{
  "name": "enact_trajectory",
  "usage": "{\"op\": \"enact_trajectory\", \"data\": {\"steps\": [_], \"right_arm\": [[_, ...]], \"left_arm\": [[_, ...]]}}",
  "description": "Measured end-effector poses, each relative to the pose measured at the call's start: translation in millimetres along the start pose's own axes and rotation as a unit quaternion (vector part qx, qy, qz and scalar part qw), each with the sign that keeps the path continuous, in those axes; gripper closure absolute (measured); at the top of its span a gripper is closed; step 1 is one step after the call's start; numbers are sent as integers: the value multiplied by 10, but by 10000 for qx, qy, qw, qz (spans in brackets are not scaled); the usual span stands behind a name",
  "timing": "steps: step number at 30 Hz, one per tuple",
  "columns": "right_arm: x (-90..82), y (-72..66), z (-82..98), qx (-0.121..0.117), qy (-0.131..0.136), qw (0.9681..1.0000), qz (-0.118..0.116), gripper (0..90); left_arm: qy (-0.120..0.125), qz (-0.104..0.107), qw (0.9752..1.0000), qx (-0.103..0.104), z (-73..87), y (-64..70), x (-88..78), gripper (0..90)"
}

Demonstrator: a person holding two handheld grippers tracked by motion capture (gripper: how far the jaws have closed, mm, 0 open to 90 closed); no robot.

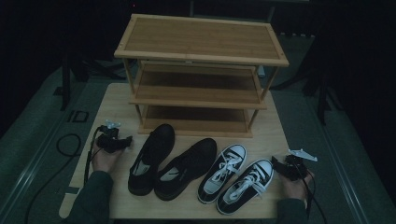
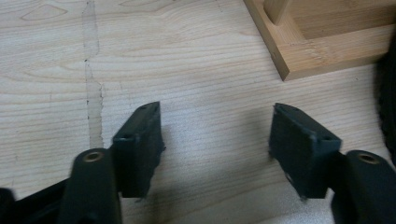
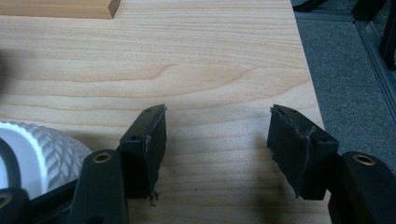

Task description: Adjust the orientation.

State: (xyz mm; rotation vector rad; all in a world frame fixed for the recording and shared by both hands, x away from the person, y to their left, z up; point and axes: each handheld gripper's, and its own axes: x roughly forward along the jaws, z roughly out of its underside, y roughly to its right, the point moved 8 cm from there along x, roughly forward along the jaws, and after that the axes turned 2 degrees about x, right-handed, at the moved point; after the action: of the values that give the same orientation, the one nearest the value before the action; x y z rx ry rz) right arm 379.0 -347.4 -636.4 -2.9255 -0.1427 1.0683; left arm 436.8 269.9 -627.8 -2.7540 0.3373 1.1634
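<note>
While shoe rack (image 1: 201, 74) stands bare | four shoes (image 1: 196, 168) on table (image 1: 116, 100)

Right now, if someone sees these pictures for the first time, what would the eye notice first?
Most likely the wooden rack with three bare shelves, standing at the far side of the table. Next, the four shoes in a row before it: two black shoes on the left, two black-and-white sneakers on the right. The left gripper and right gripper flank the row, jaws open and holding nothing.
</note>
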Motion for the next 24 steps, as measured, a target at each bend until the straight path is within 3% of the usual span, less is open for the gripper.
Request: {"op": "enact_trajectory", "data": {"steps": [4, 10, 14, 24], "right_arm": [[0, 0, 0, -1, 0, 10000, -4, 368], [-1, -1, 1, -6, 0, 10000, -18, 367], [-3, -3, 2, -8, 1, 10000, -33, 366], [-7, -7, 6, -22, 4, 10000, -52, 365]], "left_arm": [[-22, 63, 10000, 22, 11, 9, -25, 476], [-8, 225, 9997, 21, 4, 50, -83, 497], [110, 512, 9985, 171, -61, 138, -252, 545], [183, 875, 9946, 525, -154, 241, -536, 634]]}}
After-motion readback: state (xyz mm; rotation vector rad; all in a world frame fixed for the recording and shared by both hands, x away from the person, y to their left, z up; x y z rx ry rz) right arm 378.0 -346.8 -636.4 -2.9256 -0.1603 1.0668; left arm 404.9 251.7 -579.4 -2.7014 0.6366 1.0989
